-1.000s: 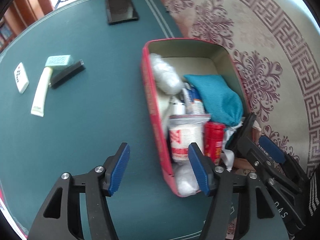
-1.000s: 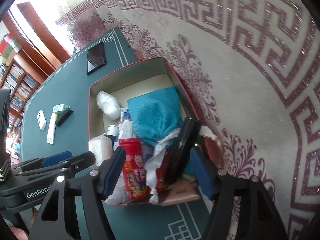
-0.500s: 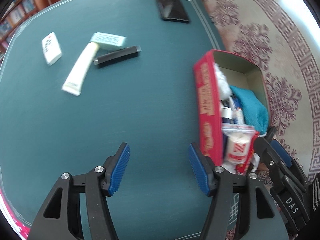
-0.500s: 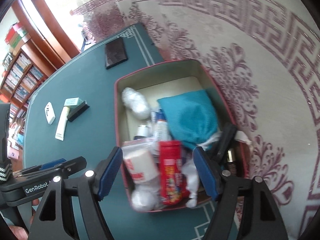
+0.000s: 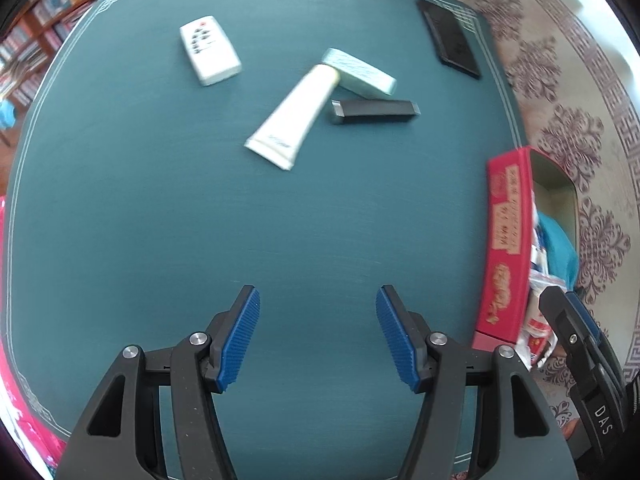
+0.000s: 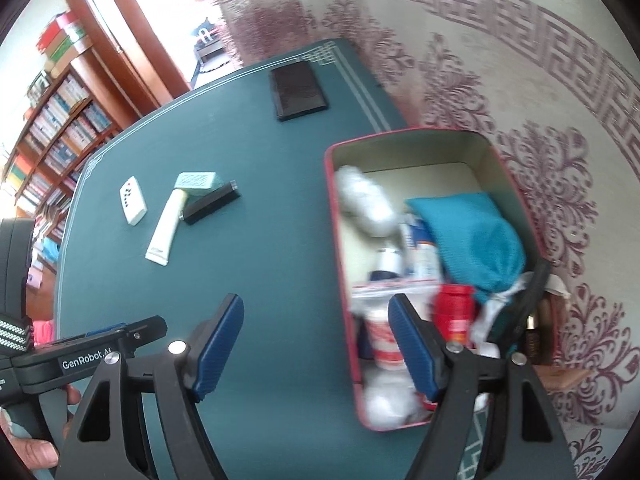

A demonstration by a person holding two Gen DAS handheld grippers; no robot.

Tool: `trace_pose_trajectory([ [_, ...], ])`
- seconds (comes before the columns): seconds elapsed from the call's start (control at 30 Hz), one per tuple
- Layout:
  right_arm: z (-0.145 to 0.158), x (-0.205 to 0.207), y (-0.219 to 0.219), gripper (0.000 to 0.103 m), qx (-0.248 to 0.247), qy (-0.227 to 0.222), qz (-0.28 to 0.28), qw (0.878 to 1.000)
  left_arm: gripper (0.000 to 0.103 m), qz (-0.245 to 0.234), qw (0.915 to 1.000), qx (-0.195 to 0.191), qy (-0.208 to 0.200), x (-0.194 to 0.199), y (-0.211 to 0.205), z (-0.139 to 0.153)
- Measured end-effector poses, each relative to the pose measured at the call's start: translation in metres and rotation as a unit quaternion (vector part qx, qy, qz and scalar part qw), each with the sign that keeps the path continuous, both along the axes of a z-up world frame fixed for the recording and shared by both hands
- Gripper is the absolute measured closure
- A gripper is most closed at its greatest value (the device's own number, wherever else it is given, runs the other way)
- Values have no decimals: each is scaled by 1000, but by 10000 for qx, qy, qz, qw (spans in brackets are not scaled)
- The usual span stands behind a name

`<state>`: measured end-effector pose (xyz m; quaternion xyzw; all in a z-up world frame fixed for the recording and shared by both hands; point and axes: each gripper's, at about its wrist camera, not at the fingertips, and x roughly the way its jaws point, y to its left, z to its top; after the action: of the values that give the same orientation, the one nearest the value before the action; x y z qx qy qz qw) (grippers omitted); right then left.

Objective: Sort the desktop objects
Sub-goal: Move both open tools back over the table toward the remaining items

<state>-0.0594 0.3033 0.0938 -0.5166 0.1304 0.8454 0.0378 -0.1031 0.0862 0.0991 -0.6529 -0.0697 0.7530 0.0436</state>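
Both grippers have swung away from the red box (image 6: 424,280) toward the loose tube (image 5: 294,116), remote (image 5: 209,49) and black bar (image 5: 374,111) mid-desk, left gripper (image 5: 318,334) jaws apart and empty, right gripper (image 6: 316,346) jaws just widened, empty.

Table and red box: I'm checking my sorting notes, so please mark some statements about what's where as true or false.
1. The white remote lies in the red box. False: it lies on the table.
2. A teal pouch is in the box. True.
3. The left tongs hold the white tube. False: they are open and empty.
4. The black bar lies beside the tube. True.
5. The black wallet is in the box. False: it lies near the table's far corner.
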Motion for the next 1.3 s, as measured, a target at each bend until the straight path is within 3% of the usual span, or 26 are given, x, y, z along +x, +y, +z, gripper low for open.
trace_pose_trajectory([
  [0.57, -23, -36, -72, 24, -157, -417, 451, 9980, 39, 320, 9994, 25, -162, -19, -75, -20],
  [0.93, -40, -55, -77, 23, -208, -698, 345, 9967, 39, 62, 9996, -26, -291, -42, -72, -35],
  [1.3, -47, -81, -71, 23, -318, -838, 222, 9957, 39, -393, 9990, -202, -72, -71, -44, -35],
])
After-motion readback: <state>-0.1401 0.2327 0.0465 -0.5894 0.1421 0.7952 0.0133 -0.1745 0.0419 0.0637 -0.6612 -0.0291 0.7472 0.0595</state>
